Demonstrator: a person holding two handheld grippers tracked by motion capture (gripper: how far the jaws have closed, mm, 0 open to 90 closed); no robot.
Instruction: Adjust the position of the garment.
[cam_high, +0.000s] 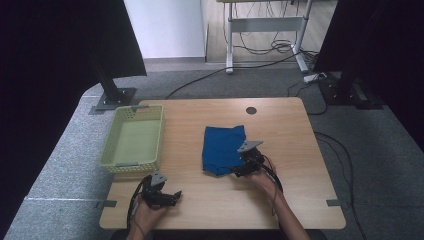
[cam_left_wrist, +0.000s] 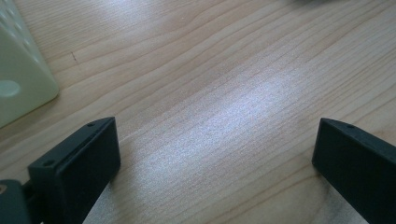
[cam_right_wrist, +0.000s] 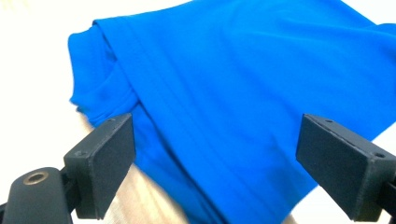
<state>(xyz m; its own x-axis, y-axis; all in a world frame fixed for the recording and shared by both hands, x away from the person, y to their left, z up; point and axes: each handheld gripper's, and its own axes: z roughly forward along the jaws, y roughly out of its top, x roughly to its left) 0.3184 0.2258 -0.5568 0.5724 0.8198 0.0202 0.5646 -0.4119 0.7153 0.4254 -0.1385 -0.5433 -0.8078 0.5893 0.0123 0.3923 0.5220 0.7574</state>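
Wooden table (cam_high: 210, 200) bearing 1 folded blue garment (cam_high: 223, 148), the landmark, at its centre. Left of the garment, an empty pale-green basket (cam_high: 133, 138), likely its destination. At the garment's near right corner, the right gripper (cam_high: 239, 170), jaws apart over the fabric, unclamped. Near-left of the garment, the left gripper (cam_high: 176, 196) idles, jaws apart.

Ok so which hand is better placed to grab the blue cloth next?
The right. The right gripper sits at the near edge of the blue cloth, jaws open with the fabric in front of them. The left gripper rests open over bare table near the basket, well away from the cloth.
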